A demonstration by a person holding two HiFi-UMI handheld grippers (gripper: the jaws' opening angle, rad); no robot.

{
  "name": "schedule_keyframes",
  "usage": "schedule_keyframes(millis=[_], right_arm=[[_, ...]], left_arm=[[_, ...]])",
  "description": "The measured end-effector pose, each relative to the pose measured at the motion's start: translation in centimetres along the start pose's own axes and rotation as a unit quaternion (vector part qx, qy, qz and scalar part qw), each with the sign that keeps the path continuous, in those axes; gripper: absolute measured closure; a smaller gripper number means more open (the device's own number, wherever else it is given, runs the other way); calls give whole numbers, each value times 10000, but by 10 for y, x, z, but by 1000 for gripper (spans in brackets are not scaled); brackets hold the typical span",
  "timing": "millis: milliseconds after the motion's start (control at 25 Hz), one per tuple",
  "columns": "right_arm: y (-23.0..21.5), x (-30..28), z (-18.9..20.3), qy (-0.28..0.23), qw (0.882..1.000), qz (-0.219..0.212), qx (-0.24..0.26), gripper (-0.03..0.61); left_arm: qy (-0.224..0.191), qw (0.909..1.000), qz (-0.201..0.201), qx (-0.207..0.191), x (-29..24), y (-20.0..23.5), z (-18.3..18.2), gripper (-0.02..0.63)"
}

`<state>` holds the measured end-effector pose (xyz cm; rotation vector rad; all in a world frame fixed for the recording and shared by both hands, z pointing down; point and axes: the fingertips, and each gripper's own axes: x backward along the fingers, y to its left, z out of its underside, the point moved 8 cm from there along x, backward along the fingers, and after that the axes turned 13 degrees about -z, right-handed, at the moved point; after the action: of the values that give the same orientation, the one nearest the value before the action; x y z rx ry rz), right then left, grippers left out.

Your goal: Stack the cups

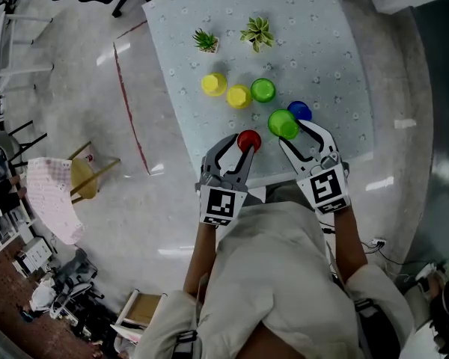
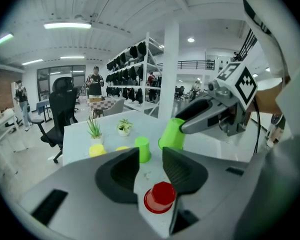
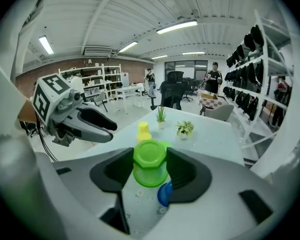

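Note:
On the pale patterned table (image 1: 322, 36) stand two yellow cups (image 1: 214, 84) (image 1: 239, 96), a green cup (image 1: 263, 90) and a blue cup (image 1: 299, 111), all upside down. My right gripper (image 1: 290, 129) is shut on a second green cup (image 1: 283, 123), upside down and lifted just above the blue cup (image 3: 165, 194); its jaws press the cup's sides (image 3: 150, 164). A red cup (image 1: 248, 140) stands upside down near the front edge. My left gripper (image 1: 238, 146) hovers over it, jaws a narrow gap apart with nothing between them; the red cup (image 2: 160, 197) shows below them.
Two small potted plants (image 1: 206, 41) (image 1: 257, 32) stand at the table's far side. The table's front edge runs just under both grippers. On the floor to the left are a red tape line (image 1: 131, 118) and a yellow chair (image 1: 82, 176).

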<state>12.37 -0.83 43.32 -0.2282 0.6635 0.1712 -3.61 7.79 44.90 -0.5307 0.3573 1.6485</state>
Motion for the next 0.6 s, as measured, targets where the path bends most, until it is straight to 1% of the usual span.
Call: schedule_keyframes(millis=[240,600], right_arm=[[-26,10,-18,54,9997,113,229,374],[-72,0,-23,231,9985,113,486,374]], left_arm=[[-78,10000,2,8,-9,1,-13,463],[-169,9998,-56,3,-28,4,-26,463]])
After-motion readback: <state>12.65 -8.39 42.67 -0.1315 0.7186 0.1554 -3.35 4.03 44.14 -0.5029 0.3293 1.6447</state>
